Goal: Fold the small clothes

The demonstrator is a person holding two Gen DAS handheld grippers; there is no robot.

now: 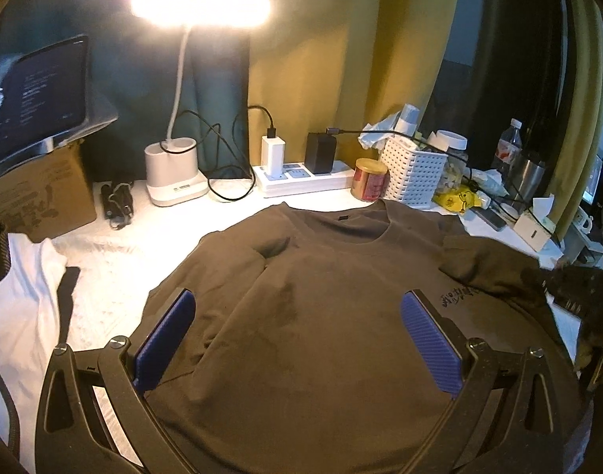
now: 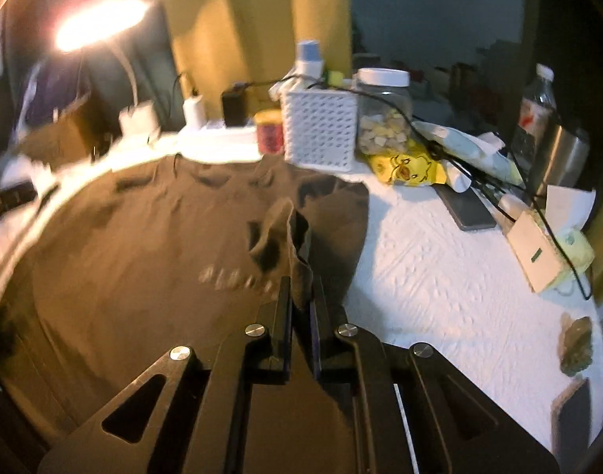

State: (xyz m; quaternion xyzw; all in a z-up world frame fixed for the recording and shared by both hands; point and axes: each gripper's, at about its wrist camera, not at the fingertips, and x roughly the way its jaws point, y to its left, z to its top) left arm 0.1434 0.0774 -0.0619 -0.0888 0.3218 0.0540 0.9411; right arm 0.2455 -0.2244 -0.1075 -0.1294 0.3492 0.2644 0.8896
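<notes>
Two grippers work your brown T-shirt [image 1: 321, 316]: your left gripper [image 1: 297, 335] hovers with jaws spread wide, your right gripper [image 2: 301, 296] pinches a raised sleeve fold.

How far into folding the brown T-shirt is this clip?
Early. Done: the brown T-shirt lies spread on the table, left sleeve tucked in. In hand: the right gripper pinches its right sleeve. Left: the left gripper hovers open; body unfolded.
</notes>
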